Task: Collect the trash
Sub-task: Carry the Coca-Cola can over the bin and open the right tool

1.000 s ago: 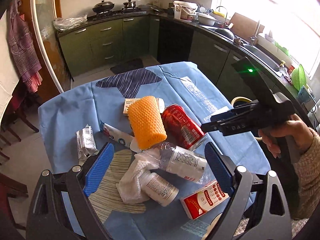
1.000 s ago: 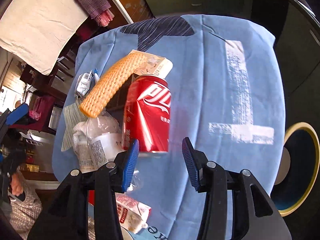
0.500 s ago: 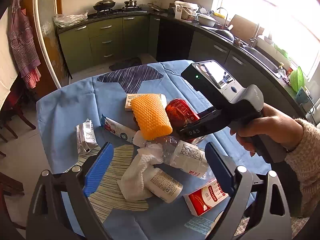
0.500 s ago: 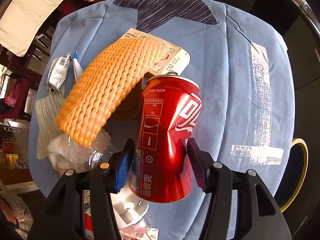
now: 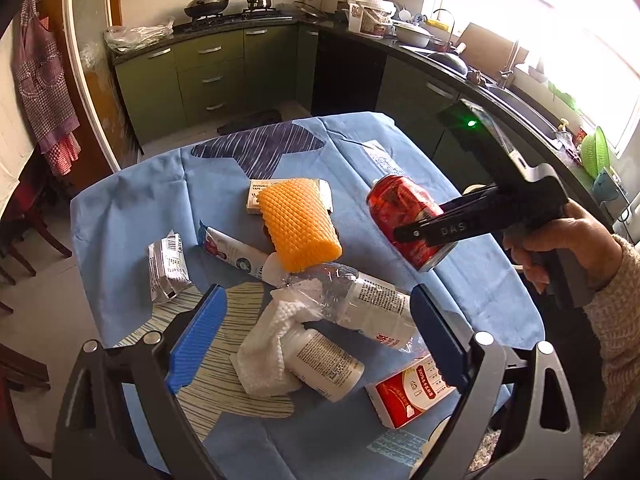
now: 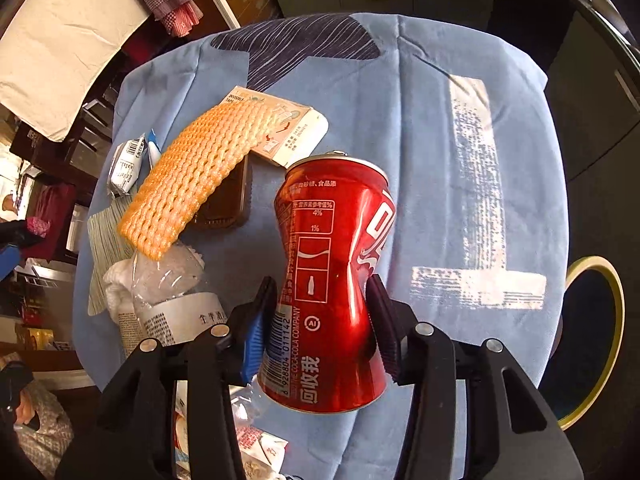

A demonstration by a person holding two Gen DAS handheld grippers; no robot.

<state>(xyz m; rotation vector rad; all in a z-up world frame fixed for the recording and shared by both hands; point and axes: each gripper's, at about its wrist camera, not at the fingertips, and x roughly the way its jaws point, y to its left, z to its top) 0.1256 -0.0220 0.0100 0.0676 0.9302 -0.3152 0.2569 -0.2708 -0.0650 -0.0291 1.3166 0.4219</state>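
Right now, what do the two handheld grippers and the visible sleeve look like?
Left gripper: black frame with silver bolts, grey arms, ridged blue pads. Right gripper: black frame with silver bolts and blue pads. Seen from the left view, its black body carries "DAS" lettering, a grey handle and a green light. The sleeve is a beige speckled knit.

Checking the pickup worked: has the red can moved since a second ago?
Yes. The red can, pinched by the right hand-held gripper, has lifted and shifted right, away from the orange foam net it lay beside.
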